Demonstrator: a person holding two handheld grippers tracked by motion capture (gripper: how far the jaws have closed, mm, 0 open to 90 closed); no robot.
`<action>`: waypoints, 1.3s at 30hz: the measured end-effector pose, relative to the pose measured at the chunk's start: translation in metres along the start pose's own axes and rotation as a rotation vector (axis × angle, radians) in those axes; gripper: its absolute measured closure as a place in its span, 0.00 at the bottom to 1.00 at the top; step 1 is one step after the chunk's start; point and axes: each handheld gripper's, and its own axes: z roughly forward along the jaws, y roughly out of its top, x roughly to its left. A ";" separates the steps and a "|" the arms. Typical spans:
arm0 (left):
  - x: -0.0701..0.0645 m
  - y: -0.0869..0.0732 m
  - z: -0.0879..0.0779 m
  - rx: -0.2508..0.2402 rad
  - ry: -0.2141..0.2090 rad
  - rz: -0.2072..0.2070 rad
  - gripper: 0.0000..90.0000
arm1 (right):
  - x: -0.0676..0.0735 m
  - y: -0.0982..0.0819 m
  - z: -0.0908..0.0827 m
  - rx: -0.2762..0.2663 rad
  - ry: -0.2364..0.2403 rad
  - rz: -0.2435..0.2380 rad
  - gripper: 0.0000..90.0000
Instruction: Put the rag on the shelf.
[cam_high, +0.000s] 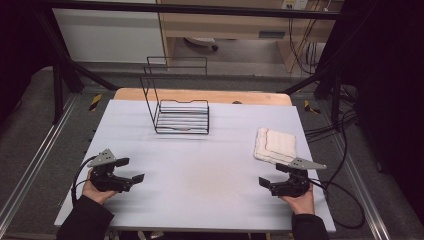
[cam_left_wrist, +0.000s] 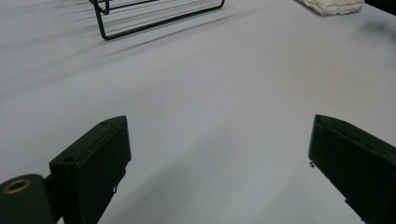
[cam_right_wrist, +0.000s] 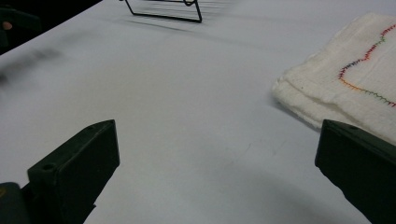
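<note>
two open grippers resting low over a pale table, folded cloth by the right one

high view: the left gripper (cam_high: 132, 170) sits near the table's (cam_high: 200, 165) front left edge, held by a hand (cam_high: 92, 190), jaws spread and holding nothing; the right gripper (cam_high: 272, 175) sits near the front right, jaws also apart and holding nothing, with the folded white cloth (cam_high: 275, 145) lying flat just beyond it; a black wire rack (cam_high: 181, 116) stands toward the far middle of the table, well apart from both. left gripper view: its two black jaws stand wide with bare table between them, the wire rack (cam_left_wrist: 154, 14) far ahead and a corner of the cloth (cam_left_wrist: 334, 5) at the top right. right gripper view: jaws wide apart over bare table, the cloth (cam_right_wrist: 348, 88), with a coloured stitched line, lies just ahead near the right-hand jaw, not touched.
</note>
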 end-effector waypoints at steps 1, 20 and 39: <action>0.000 0.000 0.000 0.001 0.001 -0.001 0.06 | 0.000 0.000 0.000 0.000 0.000 0.000 0.01; 0.001 -0.002 0.000 0.011 0.018 -0.004 0.06 | 0.001 0.006 0.008 0.053 -0.068 -0.015 0.05; 0.001 -0.002 0.001 0.017 0.029 -0.007 0.08 | -0.011 0.034 0.049 0.104 -0.242 -0.063 0.34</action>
